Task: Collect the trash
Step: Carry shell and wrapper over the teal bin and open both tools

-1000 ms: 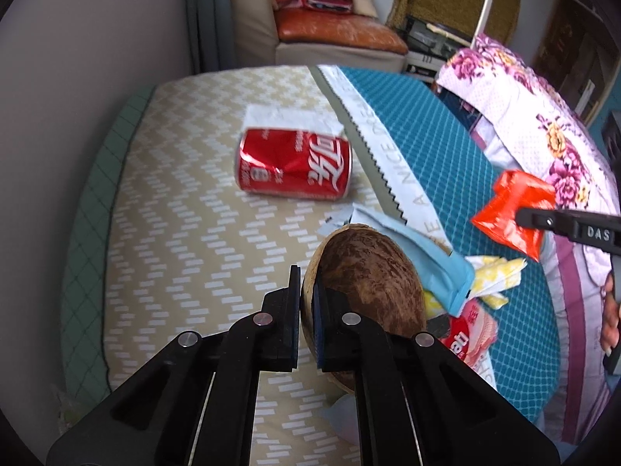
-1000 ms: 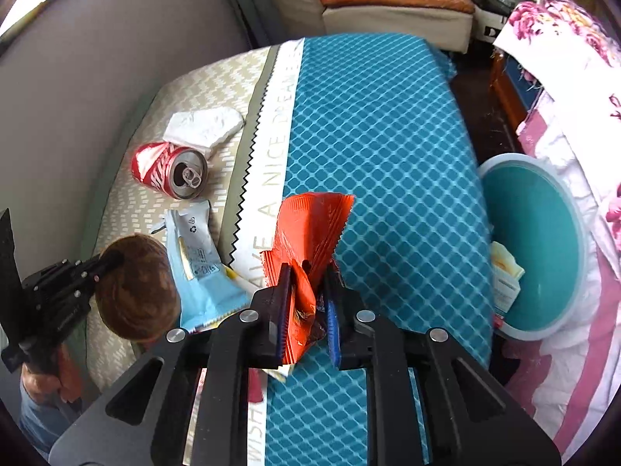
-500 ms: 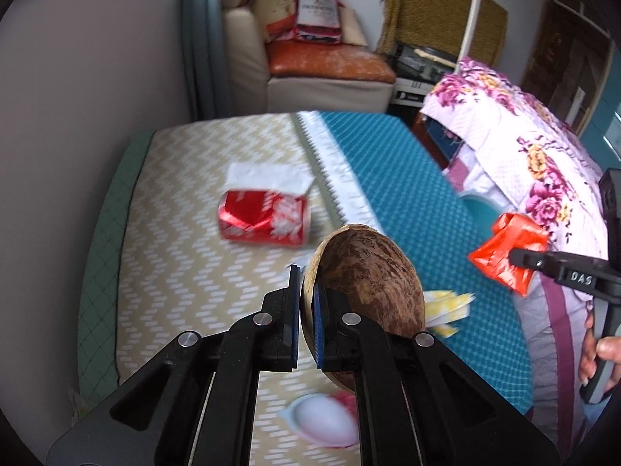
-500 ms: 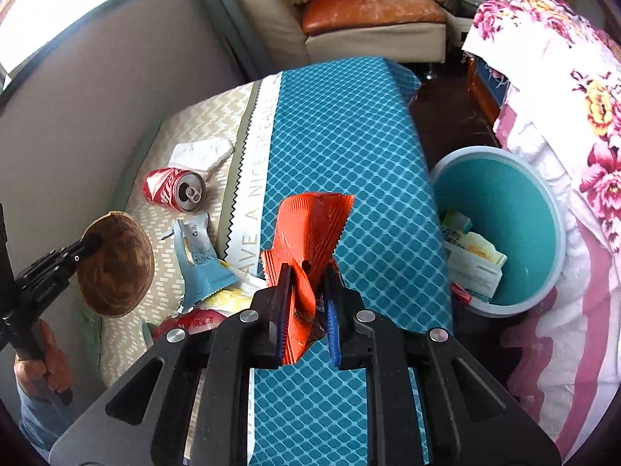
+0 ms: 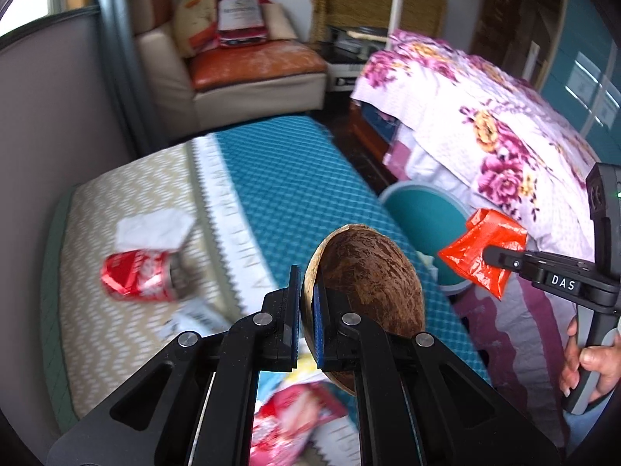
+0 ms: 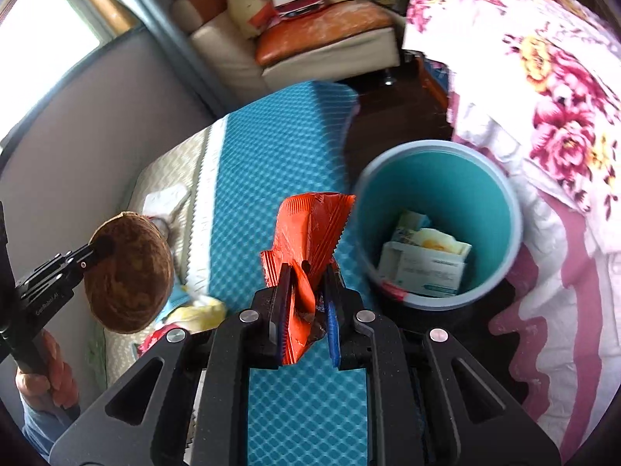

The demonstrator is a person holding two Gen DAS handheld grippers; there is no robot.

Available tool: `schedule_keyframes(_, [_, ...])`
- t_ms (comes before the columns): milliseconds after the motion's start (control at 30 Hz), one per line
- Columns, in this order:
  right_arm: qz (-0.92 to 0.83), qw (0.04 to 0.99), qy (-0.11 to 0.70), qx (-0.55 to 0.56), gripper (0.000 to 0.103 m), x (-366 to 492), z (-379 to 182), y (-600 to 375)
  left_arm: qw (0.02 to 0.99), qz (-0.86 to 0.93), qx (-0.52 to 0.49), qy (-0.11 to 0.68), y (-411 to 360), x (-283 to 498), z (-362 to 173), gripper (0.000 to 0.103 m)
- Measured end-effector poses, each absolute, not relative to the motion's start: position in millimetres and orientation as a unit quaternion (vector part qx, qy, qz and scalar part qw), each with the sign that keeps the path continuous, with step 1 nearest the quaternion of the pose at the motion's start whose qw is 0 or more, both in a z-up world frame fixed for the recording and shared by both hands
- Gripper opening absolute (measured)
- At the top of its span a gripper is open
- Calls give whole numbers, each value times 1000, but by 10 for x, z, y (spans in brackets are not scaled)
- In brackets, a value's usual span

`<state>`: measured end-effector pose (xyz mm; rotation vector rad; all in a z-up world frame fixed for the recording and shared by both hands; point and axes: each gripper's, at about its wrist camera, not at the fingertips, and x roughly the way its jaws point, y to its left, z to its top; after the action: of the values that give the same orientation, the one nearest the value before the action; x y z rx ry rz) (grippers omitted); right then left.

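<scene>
My left gripper (image 5: 306,299) is shut on the rim of a brown coconut shell (image 5: 368,283) and holds it above the table; the shell also shows in the right wrist view (image 6: 128,275). My right gripper (image 6: 308,279) is shut on a crumpled orange wrapper (image 6: 310,229), held above the blue mat near the teal bin (image 6: 500,194). The wrapper also shows in the left wrist view (image 5: 481,248), over the bin (image 5: 423,209). The bin holds cartons (image 6: 423,260).
A crushed red can (image 5: 136,277), a white tissue (image 5: 153,227), a red packet (image 5: 299,415) and a yellow wrapper (image 6: 198,310) lie on the table. A flowered bed (image 5: 504,143) stands right of the bin. A sofa (image 5: 248,77) stands behind.
Both grippers have lifted and swung right toward the bin, carrying the coconut shell and the orange wrapper. The bin is now closer in both views.
</scene>
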<state>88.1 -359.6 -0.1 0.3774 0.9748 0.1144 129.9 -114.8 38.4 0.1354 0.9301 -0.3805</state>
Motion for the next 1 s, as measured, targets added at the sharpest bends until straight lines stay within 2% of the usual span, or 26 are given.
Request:
schedule_keyframes(433, [-10, 869, 439, 227, 15, 782, -50, -4460, 848, -238, 103, 462, -2173, 1555, 144, 6])
schedule_keyframes(1000, [-41, 851, 459, 253, 15, 876, -319, -4928, 816, -245, 124, 509, -2889, 1870, -461, 7])
